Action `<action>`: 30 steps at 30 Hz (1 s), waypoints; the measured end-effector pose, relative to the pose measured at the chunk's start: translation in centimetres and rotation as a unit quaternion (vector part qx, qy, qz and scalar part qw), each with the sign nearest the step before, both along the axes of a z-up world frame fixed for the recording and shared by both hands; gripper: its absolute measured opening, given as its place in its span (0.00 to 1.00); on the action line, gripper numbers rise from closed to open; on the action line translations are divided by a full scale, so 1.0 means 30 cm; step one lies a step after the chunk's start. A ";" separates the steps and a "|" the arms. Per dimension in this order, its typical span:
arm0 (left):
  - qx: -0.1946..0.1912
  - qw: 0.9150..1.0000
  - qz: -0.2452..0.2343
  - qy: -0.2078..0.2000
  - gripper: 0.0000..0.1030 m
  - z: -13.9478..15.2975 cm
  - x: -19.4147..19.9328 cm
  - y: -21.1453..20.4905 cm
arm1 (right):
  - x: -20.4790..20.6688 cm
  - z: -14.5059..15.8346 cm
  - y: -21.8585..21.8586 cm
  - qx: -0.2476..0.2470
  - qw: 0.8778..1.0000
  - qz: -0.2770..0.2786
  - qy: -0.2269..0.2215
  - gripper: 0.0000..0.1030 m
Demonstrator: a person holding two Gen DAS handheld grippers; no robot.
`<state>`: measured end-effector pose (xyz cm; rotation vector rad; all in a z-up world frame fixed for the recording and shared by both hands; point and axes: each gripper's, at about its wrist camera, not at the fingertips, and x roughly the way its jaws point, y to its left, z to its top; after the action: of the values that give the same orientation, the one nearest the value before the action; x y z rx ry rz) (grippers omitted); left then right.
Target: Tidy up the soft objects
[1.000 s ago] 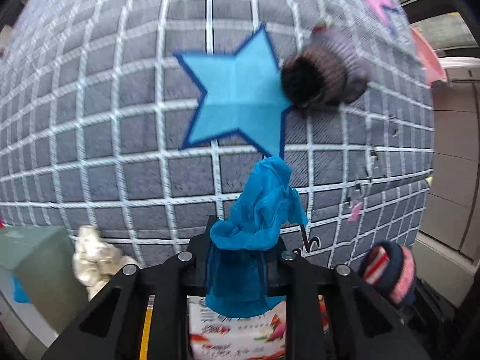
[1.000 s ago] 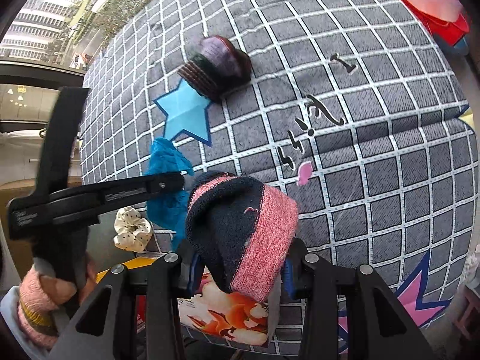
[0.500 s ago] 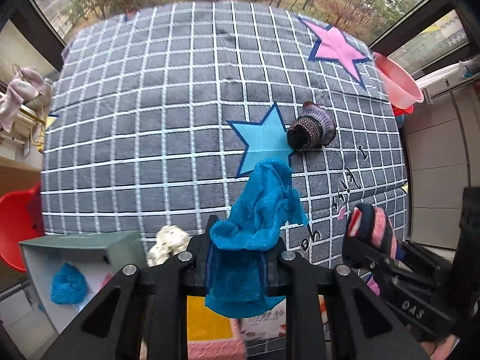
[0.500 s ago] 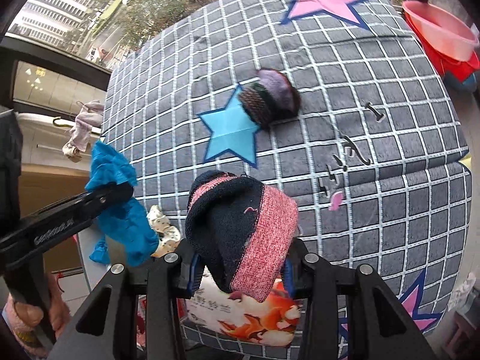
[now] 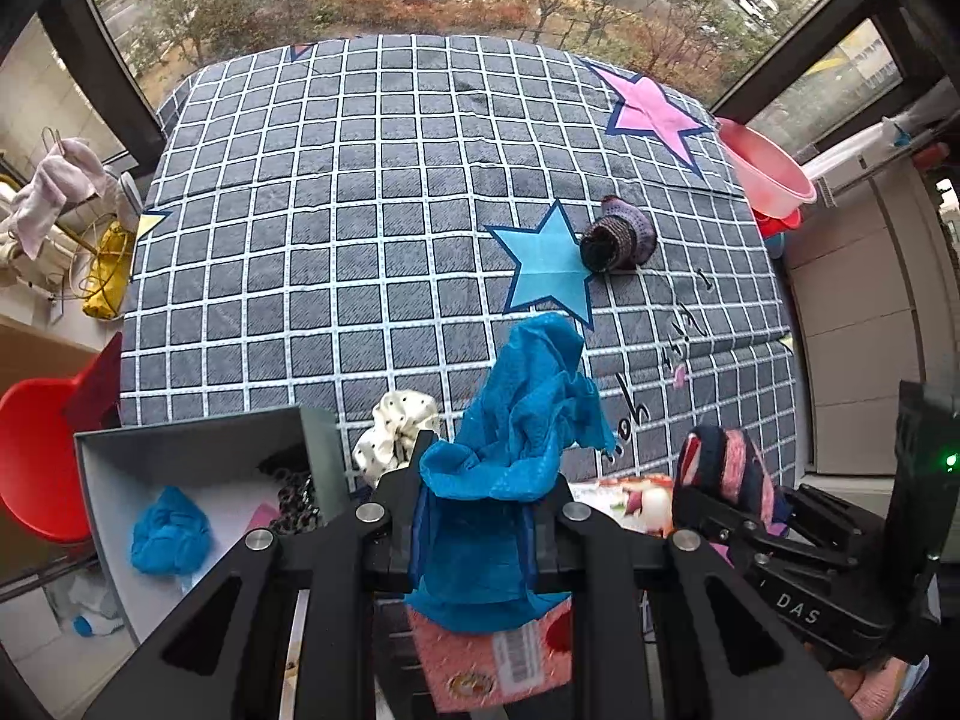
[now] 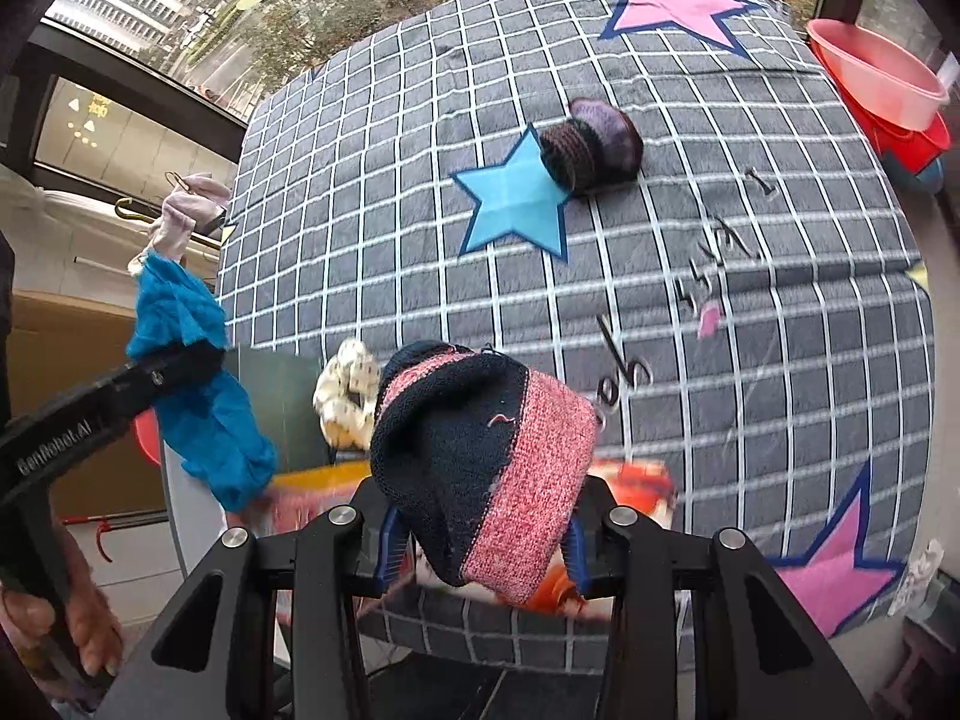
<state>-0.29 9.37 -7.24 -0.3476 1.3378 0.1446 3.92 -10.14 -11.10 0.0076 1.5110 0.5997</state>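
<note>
My left gripper (image 5: 477, 516) is shut on a crumpled blue cloth (image 5: 522, 420) and holds it up near the front edge of the checked blanket (image 5: 360, 228); cloth and gripper also show in the right wrist view (image 6: 192, 384). My right gripper (image 6: 480, 540) is shut on a navy and pink knit sock (image 6: 486, 468), also seen in the left wrist view (image 5: 726, 468). A purple-brown knit sock (image 5: 618, 234) lies beside the blue star. A cream dotted scrunchie (image 5: 396, 426) lies by the grey box (image 5: 180, 480), which holds another blue cloth (image 5: 171, 531).
Colourful packets (image 5: 498, 654) lie under the grippers at the blanket's front edge. A pink basin (image 5: 762, 168) stands at the right edge, a red chair (image 5: 42, 438) at the left. Windows lie beyond the blanket.
Both grippers have pulled back and up from the blanket, still holding their items. The grey box with its blue cloth has come into the left wrist view.
</note>
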 end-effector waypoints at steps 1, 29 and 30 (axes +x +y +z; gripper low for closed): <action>0.001 1.000 -0.004 -0.002 0.24 0.007 -0.014 -0.001 | -0.024 0.003 -0.006 -0.002 1.000 -0.004 0.000 0.41; -0.016 0.998 -0.057 -0.009 0.24 0.013 -0.419 -0.031 | -0.445 0.048 -0.004 -0.026 0.999 -0.014 0.016 0.41; -0.015 0.998 -0.053 -0.009 0.24 0.009 -0.433 -0.022 | -0.458 0.052 0.010 -0.027 0.999 -0.007 0.016 0.41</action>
<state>-13.28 8.71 -6.98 -0.3023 1.3393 0.0321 -9.84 -9.85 -9.55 -0.0153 1.5562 0.5496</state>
